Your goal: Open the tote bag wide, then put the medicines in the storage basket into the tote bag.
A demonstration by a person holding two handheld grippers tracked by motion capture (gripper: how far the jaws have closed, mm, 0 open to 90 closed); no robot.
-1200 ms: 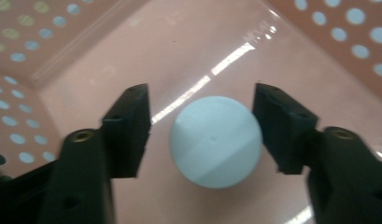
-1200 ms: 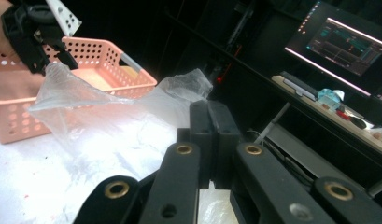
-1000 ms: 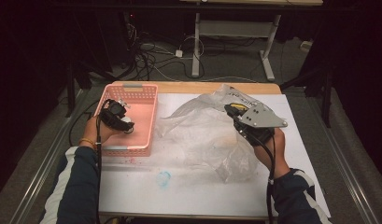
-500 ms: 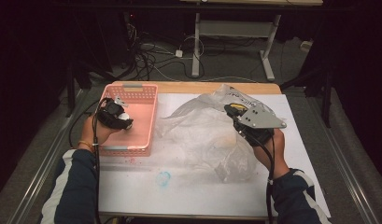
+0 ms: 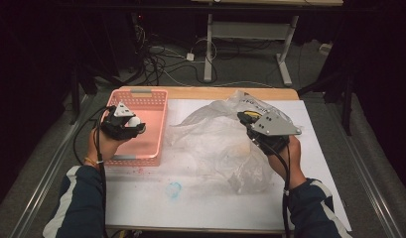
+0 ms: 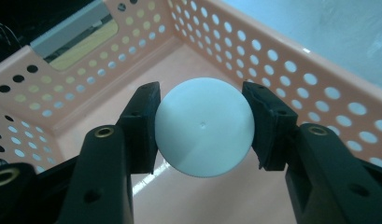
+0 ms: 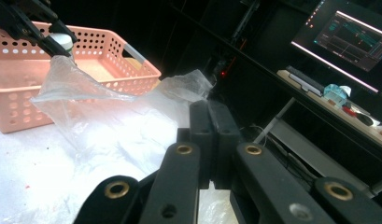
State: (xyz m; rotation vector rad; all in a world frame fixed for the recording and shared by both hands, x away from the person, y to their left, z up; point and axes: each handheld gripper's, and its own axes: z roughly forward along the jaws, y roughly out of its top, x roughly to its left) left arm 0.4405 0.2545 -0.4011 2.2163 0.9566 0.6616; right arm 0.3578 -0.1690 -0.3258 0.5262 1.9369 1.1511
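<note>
A pink perforated basket (image 5: 141,96) stands at the table's left. Over its floor (image 6: 132,98) my left gripper (image 5: 136,125) is shut on a white round object (image 6: 202,126), one pad on each side; the jaws have just been closing on it. From above, that white object (image 5: 134,120) shows at the jaw tips. A crumpled clear plastic bag (image 5: 215,144) lies across the middle of the white table cover. My right gripper (image 5: 246,119) is at the bag's far right edge. Its jaws (image 7: 209,109) are shut with the film (image 7: 100,116) pinched between them.
A small blue mark (image 5: 174,189) sits on the white cover near the front. Cables and a desk frame (image 5: 250,34) lie on the floor beyond the table. A lit monitor (image 7: 352,32) stands on a side desk.
My left gripper has risen slightly inside the basket with the white object between its jaws. The right hand and the bag have stayed put.
</note>
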